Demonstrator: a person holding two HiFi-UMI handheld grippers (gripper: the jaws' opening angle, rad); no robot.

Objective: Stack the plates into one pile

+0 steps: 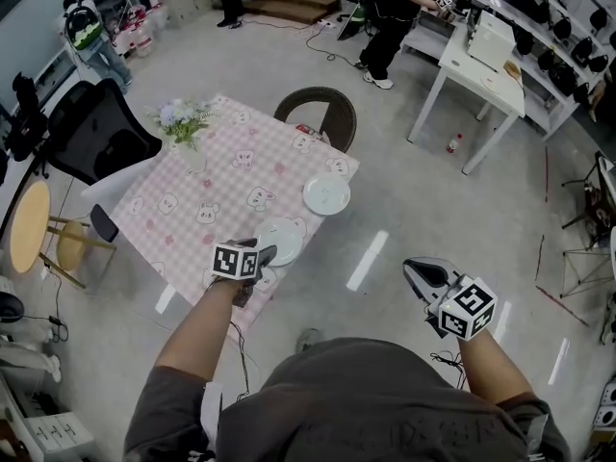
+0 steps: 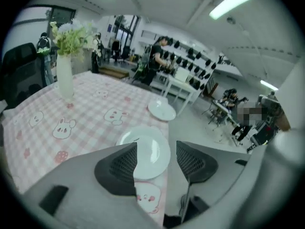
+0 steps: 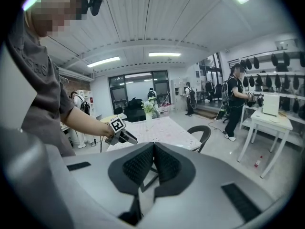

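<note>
Place: a research lab or recording studio, not a home.
Far right: wall shelves [image 1: 549, 12] lined with rows of dark gear, with a white workbench [image 1: 481, 61] in front.
Floor [image 1: 423, 210]: bare grey, with cables [image 1: 327, 46] trailing across it.
Near left: a staged dining table [image 1: 183, 229] with a pink checked cloth, a flower vase [image 1: 188, 147] and plates [image 1: 327, 195].

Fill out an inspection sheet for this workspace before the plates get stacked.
Surface: table under a pink checked cloth with bunny prints.
Job's things: two white plates, apart, not stacked. The near plate is at the table's edge and the far plate lies further along that edge.
Clutter: vase of flowers.
Grippers: left gripper open, aimed at the near plate, pads off it. Right gripper shut, empty, off the table.
Cables: floor cable near the people at the back.
Surroundings: brown chair, black office chair, wooden stool, white table.
</note>
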